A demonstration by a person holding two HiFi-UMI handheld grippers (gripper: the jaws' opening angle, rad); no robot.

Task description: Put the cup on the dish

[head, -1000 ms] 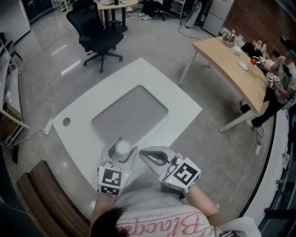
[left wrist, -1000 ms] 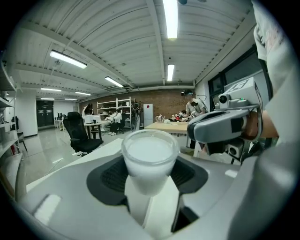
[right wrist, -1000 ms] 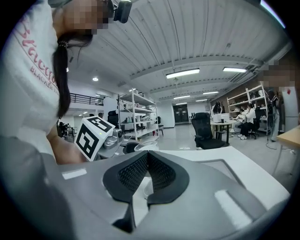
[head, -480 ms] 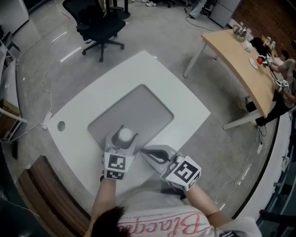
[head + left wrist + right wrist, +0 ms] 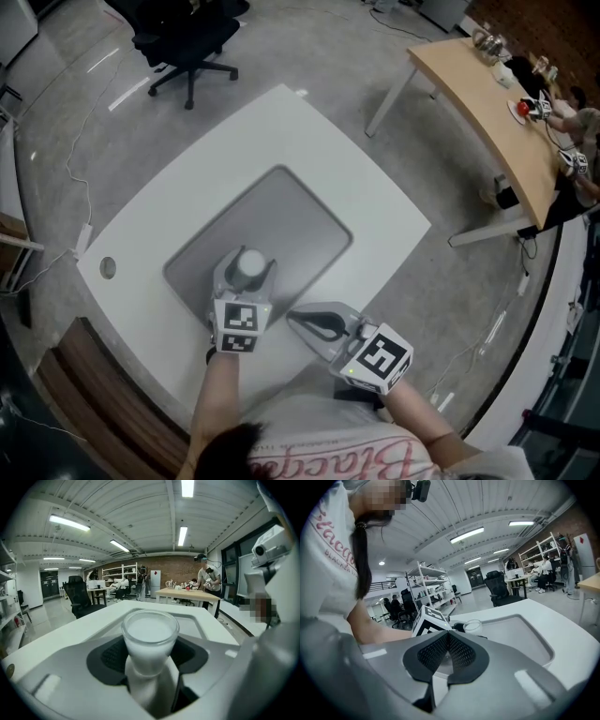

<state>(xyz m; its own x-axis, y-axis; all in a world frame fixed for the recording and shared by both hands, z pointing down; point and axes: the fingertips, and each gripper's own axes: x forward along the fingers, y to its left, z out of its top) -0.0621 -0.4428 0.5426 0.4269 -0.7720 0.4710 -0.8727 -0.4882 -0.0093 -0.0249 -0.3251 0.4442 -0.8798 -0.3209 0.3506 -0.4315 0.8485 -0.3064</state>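
A frosted white cup [image 5: 249,265] stands upright between the jaws of my left gripper [image 5: 246,274], whose dark pads press on its sides. In the left gripper view the cup [image 5: 150,634] fills the middle, gripped low on its body by the left gripper [image 5: 150,670]. It is over the near left part of the grey dish [image 5: 286,211], a shallow rectangular tray on the white table [image 5: 281,122]; whether it touches the dish I cannot tell. My right gripper [image 5: 314,322] lies to the right, near the table's front edge, jaws shut on nothing [image 5: 447,654]. The right gripper view also shows the cup [image 5: 472,626] and the dish [image 5: 520,634].
A cable hole [image 5: 108,268] sits at the table's left corner. A black office chair [image 5: 183,37] stands on the floor beyond the table. A wooden desk [image 5: 487,103] with small items and a person [image 5: 574,122] is at the far right. A brown bench [image 5: 84,394] runs along the near left.
My left gripper has carried the cup forward, from the table's front edge onto the near part of the dish. The right gripper has stayed about where it was, shut.
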